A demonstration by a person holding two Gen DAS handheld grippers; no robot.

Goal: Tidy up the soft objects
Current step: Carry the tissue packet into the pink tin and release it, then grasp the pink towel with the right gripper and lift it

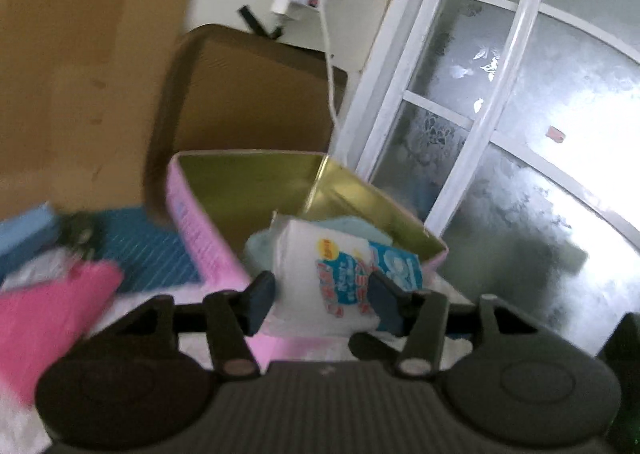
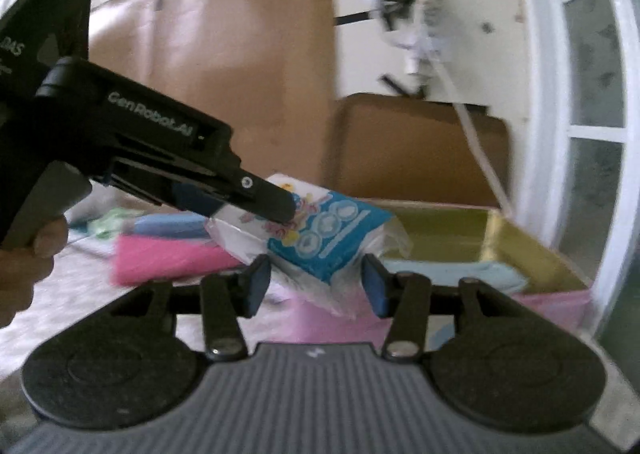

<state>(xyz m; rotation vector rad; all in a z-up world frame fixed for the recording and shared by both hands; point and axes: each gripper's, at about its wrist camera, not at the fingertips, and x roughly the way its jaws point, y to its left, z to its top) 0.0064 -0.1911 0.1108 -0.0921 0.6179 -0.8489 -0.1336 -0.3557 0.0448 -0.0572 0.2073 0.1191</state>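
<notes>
My left gripper [image 1: 322, 300] is shut on a white and blue tissue pack [image 1: 332, 274] and holds it over the near edge of a pink box with a gold inside [image 1: 256, 181]. A light blue cloth [image 1: 344, 228] lies in the box. In the right wrist view the left gripper [image 2: 276, 209] comes in from the left, holding the tissue pack [image 2: 320, 238] above the box [image 2: 532, 254]. My right gripper [image 2: 316, 286] is open and empty just below the pack. A folded pink cloth [image 2: 168, 258] and a blue cloth [image 2: 168, 223] lie to the left.
Brown cardboard sheets [image 1: 80, 73] lean on the wall behind the box. A white-framed frosted glass door [image 1: 500, 113] stands at the right. A white cable [image 1: 330, 53] hangs from a wall socket. A striped blue cloth [image 1: 148, 250] lies left of the box.
</notes>
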